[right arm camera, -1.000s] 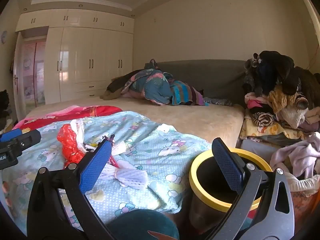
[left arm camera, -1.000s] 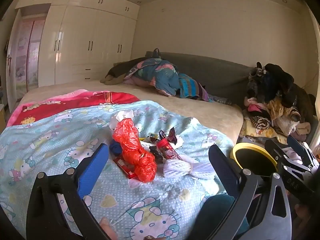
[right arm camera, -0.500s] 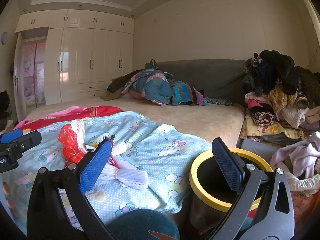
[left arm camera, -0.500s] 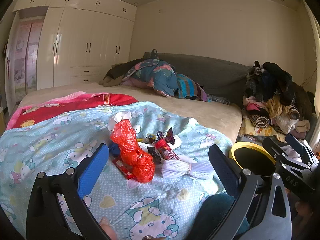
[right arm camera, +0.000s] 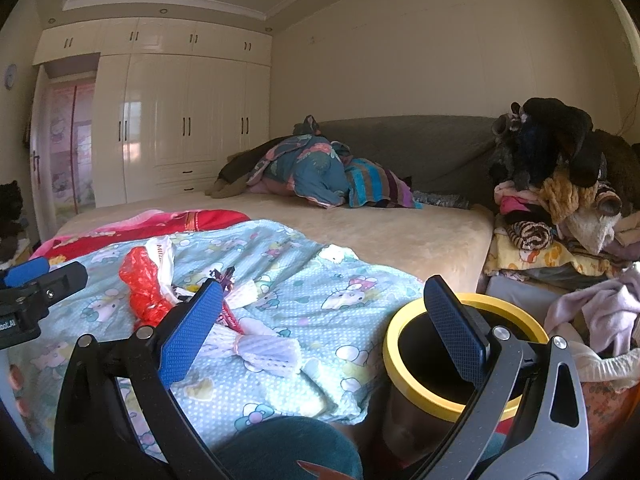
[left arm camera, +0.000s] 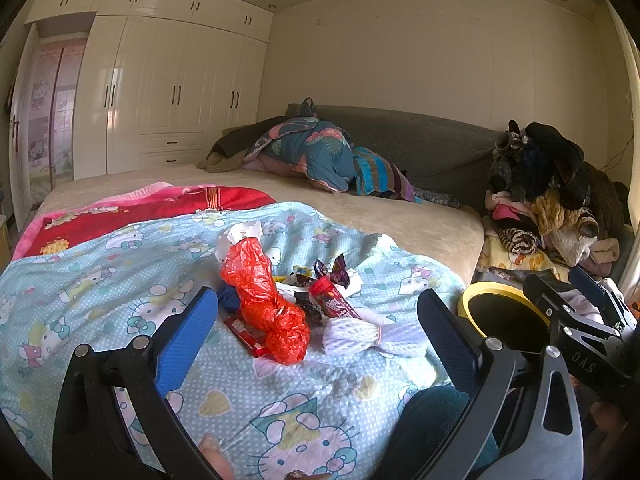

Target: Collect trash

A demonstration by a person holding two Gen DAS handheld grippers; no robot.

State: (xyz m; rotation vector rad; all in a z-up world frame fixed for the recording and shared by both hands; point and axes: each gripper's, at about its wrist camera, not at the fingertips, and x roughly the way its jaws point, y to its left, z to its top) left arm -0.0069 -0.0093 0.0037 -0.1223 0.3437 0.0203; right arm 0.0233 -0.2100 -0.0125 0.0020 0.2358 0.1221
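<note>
A heap of trash lies on the light blue cartoon blanket (left arm camera: 120,280): a crumpled red plastic bag (left arm camera: 264,300), a white foam net sleeve (left arm camera: 360,334), a red snack tube (left arm camera: 332,300) and dark wrappers. My left gripper (left arm camera: 316,336) is open and empty, just short of the heap. My right gripper (right arm camera: 324,324) is open and empty, between the heap and a black bin with a yellow rim (right arm camera: 408,344). The bin (left arm camera: 500,312) also shows at the right of the left wrist view. The red bag (right arm camera: 144,284) and the foam sleeve (right arm camera: 256,344) show in the right wrist view.
The bed (right arm camera: 380,232) runs back to a grey headboard with bundled bedding (right arm camera: 316,172). A red blanket (left arm camera: 140,212) lies at the left. A pile of clothes and plush toys (right arm camera: 560,184) stands to the right of the bin. White wardrobes (left arm camera: 168,92) line the far wall.
The left wrist view has tilted up and drawn back a little, so the trash heap sits slightly lower. The right gripper has barely moved. Both stay open.
</note>
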